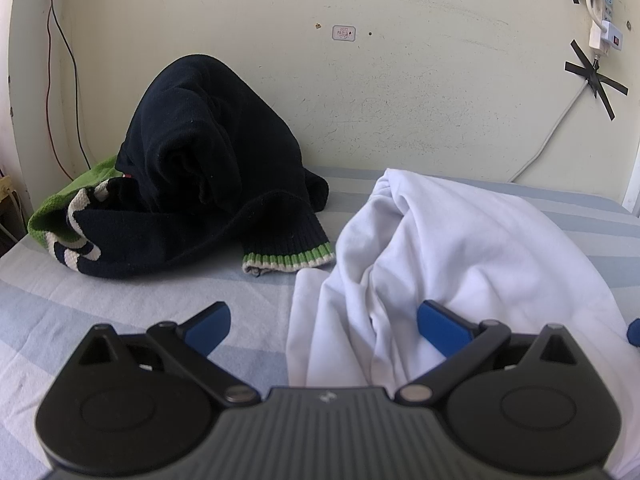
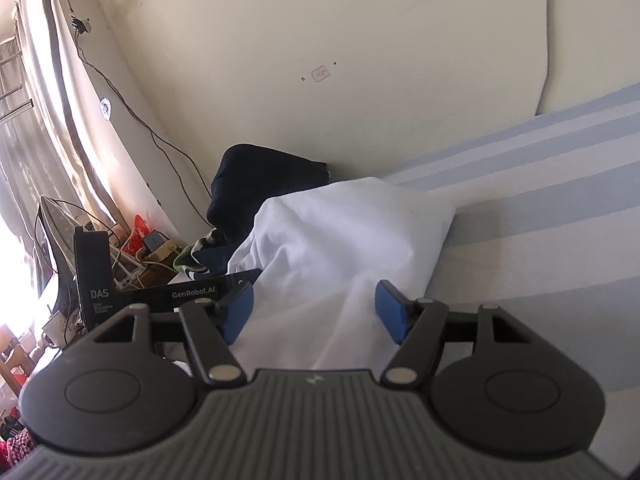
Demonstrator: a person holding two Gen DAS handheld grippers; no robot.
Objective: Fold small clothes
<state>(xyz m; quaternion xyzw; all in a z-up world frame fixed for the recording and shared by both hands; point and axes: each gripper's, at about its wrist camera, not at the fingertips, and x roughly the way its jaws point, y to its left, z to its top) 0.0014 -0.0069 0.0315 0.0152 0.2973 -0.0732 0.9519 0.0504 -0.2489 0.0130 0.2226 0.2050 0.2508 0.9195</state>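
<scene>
A: White garment (image 1: pixel 460 248) first. It lies in a loose heap on the striped bed (image 1: pixel 120 300), towards the wall, just beside the dark sweater (image 1: pixel 208 168) with the green-and-cream cuff (image 1: pixel 288 260). Nothing is folded yet, as far as I can judge.

B: And what could go wrong from here?

A: Mostly a bad bite. The cloth is bunched in deep ridges, so closing now would likely catch several layers at once, and any lift would drag the whole lump up instead of one edge. The sweater cuff sits almost against the white cloth, so a careless sweep could snag it too.

B: How do the claws stand?

A: Left claw (image 1: pixel 324 328) is spread wide and holds nothing. Its left blue pad (image 1: pixel 208 328) hangs over bare sheet, its right pad (image 1: pixel 440 328) over a fold of the white cloth; I cannot tell whether that pad touches the cloth. The garment's near edge runs between the two.

B: The right one?

A: Right claw (image 2: pixel 316 312) is parted as well, with a ridge of the same white cloth (image 2: pixel 340 248) rising between the pads, neither pressing on it. In that view the left claw's body (image 2: pixel 160 292) sits close at the left, so the two could knock together if both reach for the same fold.
</scene>
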